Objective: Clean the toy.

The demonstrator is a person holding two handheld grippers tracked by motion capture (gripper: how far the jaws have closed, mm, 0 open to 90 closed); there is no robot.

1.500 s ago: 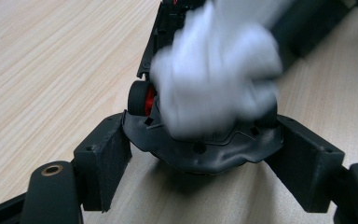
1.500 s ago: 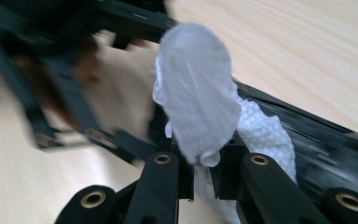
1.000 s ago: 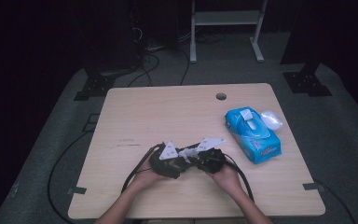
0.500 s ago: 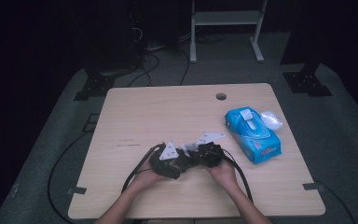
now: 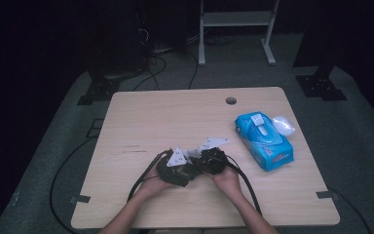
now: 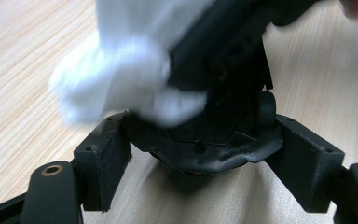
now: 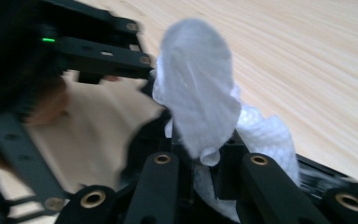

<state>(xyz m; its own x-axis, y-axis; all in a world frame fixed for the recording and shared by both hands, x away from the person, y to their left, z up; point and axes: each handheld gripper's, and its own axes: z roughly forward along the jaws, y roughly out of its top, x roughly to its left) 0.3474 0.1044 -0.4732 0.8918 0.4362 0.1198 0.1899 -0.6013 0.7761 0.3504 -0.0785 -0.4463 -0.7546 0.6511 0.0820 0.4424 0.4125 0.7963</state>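
Note:
Both grippers meet over the front middle of the wooden table (image 5: 175,117). My right gripper (image 7: 209,163) is shut on a white wipe (image 7: 198,88) that stands up between its jaws. My left gripper (image 6: 205,158) is open, its jaws spread wide around the black front of the right gripper, with the wipe (image 6: 121,70) blurred just above. From above, the left gripper (image 5: 175,168) and the right gripper (image 5: 209,160) touch nose to nose, each held by a hand.
A blue pack of wet wipes (image 5: 264,141) lies at the table's right side, with a crumpled white wipe (image 5: 285,126) beside it. A cable hole (image 5: 231,101) sits near the far edge. Black cables trail off the front edge.
The right gripper has edged left against the left gripper. Both hands stay at the front middle of the table.

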